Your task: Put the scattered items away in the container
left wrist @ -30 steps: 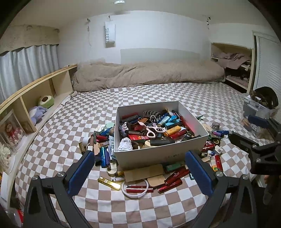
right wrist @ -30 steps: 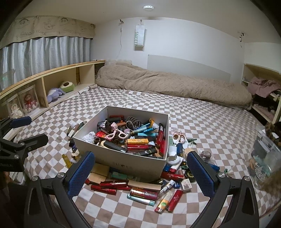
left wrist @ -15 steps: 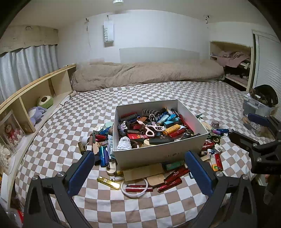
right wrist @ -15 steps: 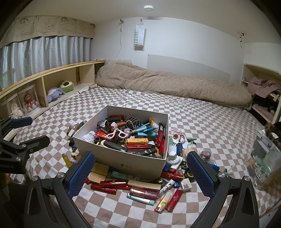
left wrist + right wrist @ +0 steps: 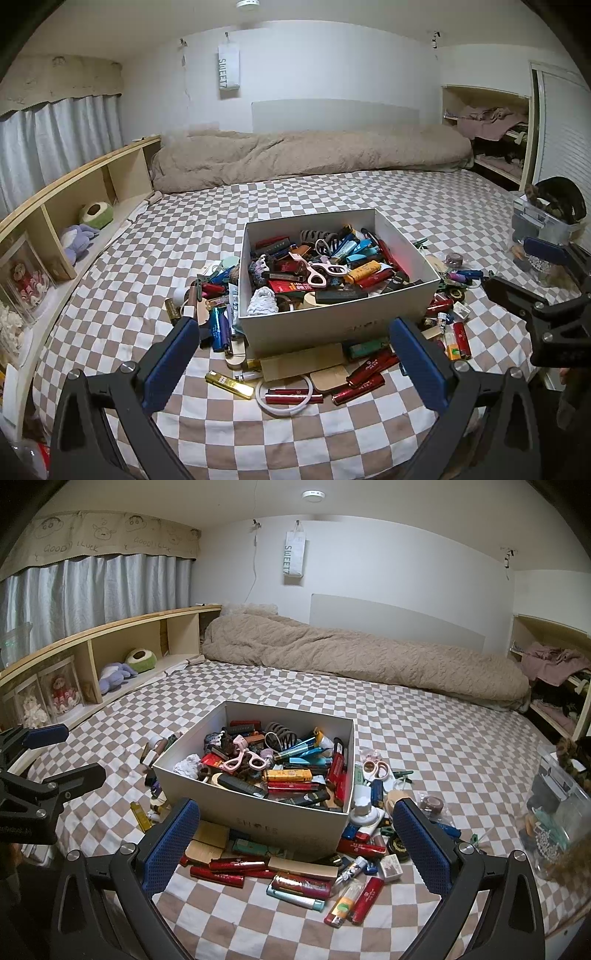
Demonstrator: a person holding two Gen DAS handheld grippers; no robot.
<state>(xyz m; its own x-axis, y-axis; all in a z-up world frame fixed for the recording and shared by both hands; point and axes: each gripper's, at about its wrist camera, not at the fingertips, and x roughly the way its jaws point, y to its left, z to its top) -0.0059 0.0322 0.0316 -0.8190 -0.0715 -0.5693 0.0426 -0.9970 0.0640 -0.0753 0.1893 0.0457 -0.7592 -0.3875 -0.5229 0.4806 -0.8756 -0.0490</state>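
A white cardboard box (image 5: 332,321) (image 5: 258,812) full of lighters, scissors and small items sits on the checked bed. Scattered around it lie red tubes (image 5: 364,380) (image 5: 221,873), a gold lighter (image 5: 229,384), a white ring (image 5: 282,398), blue lighters (image 5: 219,328) and a yellow-green lighter (image 5: 343,904). My left gripper (image 5: 295,365) hovers open in front of the box, nothing between its blue pads. My right gripper (image 5: 295,845) is open too, before the box's front wall. Each gripper shows at the edge of the other's view.
A wooden shelf (image 5: 92,657) with plush toys runs along the left side. A beige duvet (image 5: 306,158) lies at the far end of the bed. A clear plastic bin (image 5: 554,805) with oddments stands at the right edge.
Both grippers have drifted only slightly; the box sits a little lower and nearer in the left wrist view. Nothing was picked up or let go.
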